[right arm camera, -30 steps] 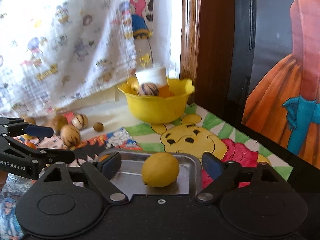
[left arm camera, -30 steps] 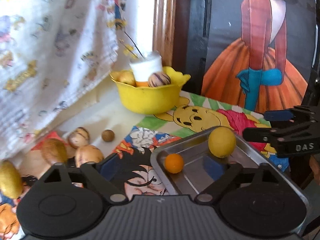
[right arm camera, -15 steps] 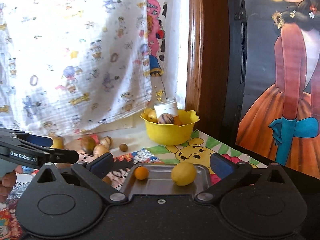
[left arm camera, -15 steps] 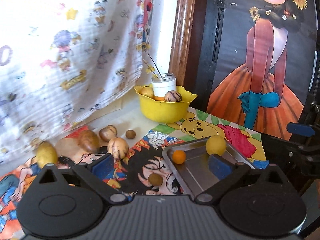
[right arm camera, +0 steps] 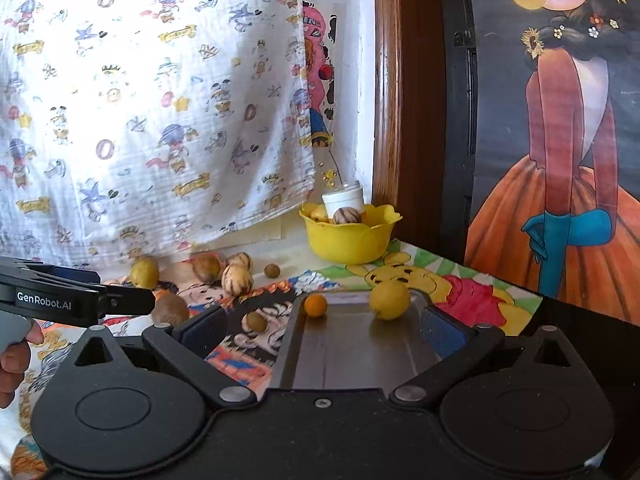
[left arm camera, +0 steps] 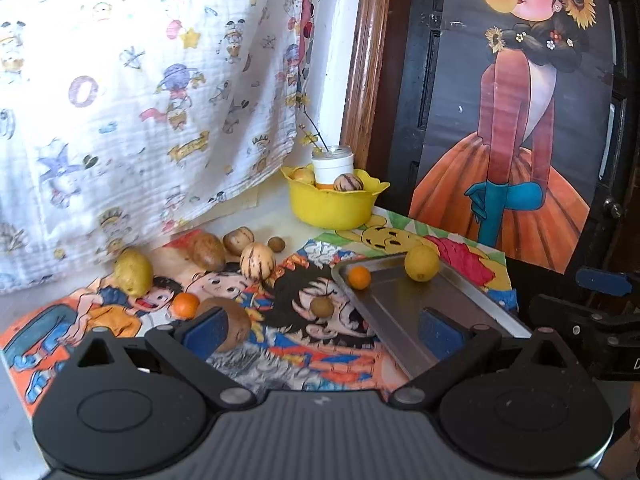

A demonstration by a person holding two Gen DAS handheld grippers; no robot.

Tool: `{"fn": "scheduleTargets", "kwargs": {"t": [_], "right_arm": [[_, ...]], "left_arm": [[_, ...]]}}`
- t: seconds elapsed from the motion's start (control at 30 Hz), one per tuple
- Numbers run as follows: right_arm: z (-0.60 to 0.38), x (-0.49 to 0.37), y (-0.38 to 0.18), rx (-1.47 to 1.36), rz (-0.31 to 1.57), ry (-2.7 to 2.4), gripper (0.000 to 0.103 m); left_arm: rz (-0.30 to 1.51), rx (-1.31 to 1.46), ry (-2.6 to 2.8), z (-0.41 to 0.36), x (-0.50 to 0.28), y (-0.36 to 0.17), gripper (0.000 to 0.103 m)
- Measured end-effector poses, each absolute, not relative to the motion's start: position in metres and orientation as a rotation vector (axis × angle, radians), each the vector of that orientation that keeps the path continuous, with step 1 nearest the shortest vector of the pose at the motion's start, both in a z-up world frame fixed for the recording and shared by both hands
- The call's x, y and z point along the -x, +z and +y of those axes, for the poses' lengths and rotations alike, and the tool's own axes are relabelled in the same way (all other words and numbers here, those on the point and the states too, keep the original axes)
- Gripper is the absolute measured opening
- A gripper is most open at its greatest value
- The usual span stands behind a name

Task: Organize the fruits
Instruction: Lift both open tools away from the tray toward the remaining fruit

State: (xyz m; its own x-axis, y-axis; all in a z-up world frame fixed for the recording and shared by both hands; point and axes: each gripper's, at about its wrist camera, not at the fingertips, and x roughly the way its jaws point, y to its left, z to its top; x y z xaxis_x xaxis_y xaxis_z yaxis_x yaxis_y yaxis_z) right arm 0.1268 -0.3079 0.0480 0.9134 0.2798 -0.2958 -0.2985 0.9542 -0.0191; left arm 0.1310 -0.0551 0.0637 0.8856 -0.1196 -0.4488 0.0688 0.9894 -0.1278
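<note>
A metal tray [left arm camera: 400, 320] [right arm camera: 360, 360] lies on the cartoon tablecloth and holds a yellow lemon [left arm camera: 421, 263] [right arm camera: 389, 300] and a small orange [left arm camera: 359, 277] [right arm camera: 315, 305]. Loose fruit lies left of the tray: a small brown fruit [left arm camera: 321, 306] [right arm camera: 255, 321], a second small orange [left arm camera: 186, 304], a kiwi [left arm camera: 232, 322], a striped melon [left arm camera: 257, 260] [right arm camera: 237, 281], a yellow fruit [left arm camera: 133, 271]. My left gripper [left arm camera: 320, 326] is open and empty, held back from the cloth. My right gripper [right arm camera: 320, 328] is open and empty above the tray's near end.
A yellow bowl [left arm camera: 334, 206] [right arm camera: 350, 236] at the back holds fruit and a white jar [left arm camera: 333, 166]. A patterned curtain [left arm camera: 140, 100] hangs at the left. A wooden frame and a poster [left arm camera: 520, 120] stand behind. The table edge runs along the right.
Both grippers have pulled back and up from the tray, so the whole table shows. The lemon and small orange stay in the tray.
</note>
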Motion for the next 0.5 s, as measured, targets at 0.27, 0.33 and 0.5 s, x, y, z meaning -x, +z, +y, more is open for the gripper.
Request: {"fn": "scheduleTargets", "kwargs": {"t": [0.27,0.33,0.5], "right_arm": [[-0.293,-0.093,0.027,0.041,0.342,0.278,0.102],[-0.290,-0.088,0.022,0.036,0.353,0.277,0.102],[-0.283,-0.078,0.011,0.022,0.382,0.273,0.102]], "left_arm": [[0.499,0.118,-0.100,-0.040,-0.101,0.052,0.103],[0.509,0.110,-0.091,-0.038,-0.096,0.048,0.103],[0.533,0.105,-0.075,-0.031,-0.089,0.038,0.103]]}}
